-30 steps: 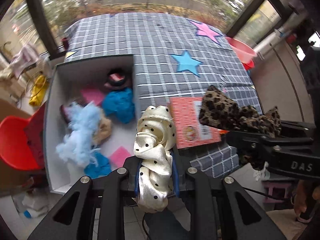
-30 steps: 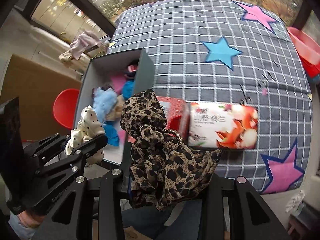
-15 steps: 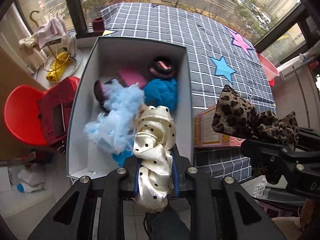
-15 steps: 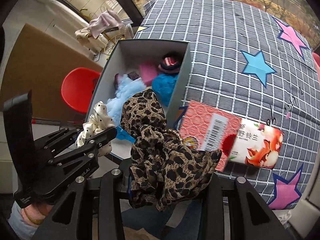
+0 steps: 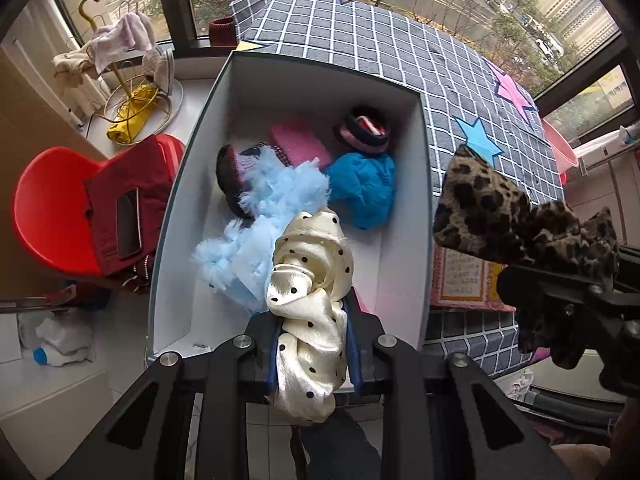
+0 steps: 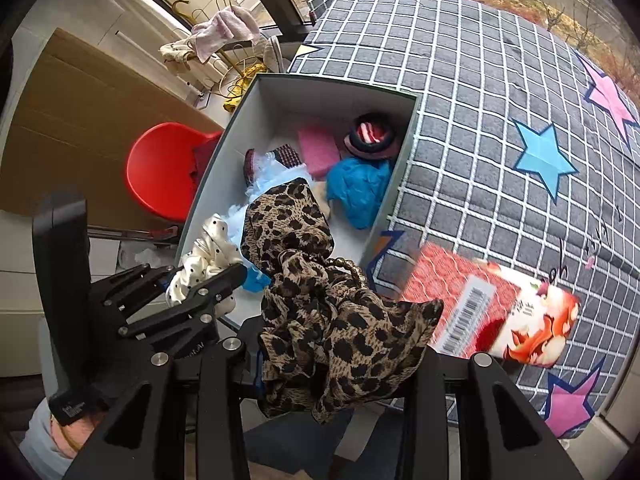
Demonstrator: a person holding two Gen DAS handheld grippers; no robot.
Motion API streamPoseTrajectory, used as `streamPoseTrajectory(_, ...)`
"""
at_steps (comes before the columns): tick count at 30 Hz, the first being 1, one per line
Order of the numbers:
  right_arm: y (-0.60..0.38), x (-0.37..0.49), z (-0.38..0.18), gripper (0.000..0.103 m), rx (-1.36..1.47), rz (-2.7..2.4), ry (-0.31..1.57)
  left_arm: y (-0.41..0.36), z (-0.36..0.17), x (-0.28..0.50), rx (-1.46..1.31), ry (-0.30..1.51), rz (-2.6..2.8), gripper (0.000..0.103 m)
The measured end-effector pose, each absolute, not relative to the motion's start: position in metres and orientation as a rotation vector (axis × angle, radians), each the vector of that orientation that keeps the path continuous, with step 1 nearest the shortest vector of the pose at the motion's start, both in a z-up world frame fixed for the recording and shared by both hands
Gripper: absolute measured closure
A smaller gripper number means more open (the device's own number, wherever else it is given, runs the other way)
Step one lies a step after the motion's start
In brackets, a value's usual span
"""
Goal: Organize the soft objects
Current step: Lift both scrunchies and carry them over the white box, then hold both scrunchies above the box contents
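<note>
Left claw (image 5: 312,344) over box (image 5: 424,208), red chair (image 5: 44,208) beside

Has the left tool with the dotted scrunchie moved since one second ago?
Yes. The left tool, shut on the cream dotted scrunchie, moved from over the checked cloth to over the white box.

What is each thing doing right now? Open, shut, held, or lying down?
Left tongs: shut on the cream dotted scarf.
Right tongs: shut on the leopard scarf.
White box: open, no lid on it, soft things inside.
Blue fluffy thing: lying in the box.
Red packet: lying flat on the checked cloth.
</note>
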State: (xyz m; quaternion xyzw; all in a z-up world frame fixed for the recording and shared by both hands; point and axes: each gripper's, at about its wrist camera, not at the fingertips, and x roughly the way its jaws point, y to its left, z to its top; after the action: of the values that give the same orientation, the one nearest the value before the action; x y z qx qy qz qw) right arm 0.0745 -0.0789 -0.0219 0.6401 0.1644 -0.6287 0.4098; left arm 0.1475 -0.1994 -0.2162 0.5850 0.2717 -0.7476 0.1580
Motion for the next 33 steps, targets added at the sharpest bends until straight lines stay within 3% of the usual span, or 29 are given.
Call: streamPoseTrajectory(33,-0.143,0.022,-0.03,0.065,1.624,-1.589,0.411,-0.251,-0.213,0.084,1.629,0.755,-2.122,0.075)
